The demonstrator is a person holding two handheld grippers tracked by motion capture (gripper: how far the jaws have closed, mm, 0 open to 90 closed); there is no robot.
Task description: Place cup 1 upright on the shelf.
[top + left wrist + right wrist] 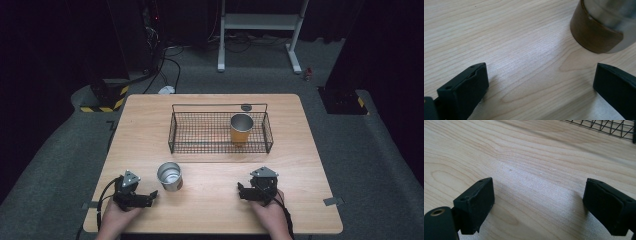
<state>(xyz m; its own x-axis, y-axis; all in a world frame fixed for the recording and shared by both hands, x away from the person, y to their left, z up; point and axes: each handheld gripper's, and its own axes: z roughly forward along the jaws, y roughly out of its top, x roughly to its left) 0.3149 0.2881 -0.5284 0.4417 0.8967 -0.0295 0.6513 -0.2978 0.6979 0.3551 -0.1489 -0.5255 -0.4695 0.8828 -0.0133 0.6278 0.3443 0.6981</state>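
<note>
A steel cup [170, 176] stands upright on the wooden table [210, 200], in front of the basket's left end. In the left gripper view this cup [599, 27] shows a brown band around its base, up and to the right of the jaws. My left gripper [151, 195] [541, 75] rests low on the table just left of the cup, open with nothing between its jaws. My right gripper [241, 189] [540, 188] lies at the front right, also open over bare wood. A second cup [241, 129], orange with a steel rim, stands inside the wire basket [220, 148].
The black wire basket [614, 126] sits across the middle of the table, its long handle along the back. Beyond the table, the grey floor carries cables, a white stand's legs [295, 62] and yellow-black striped bases [102, 105].
</note>
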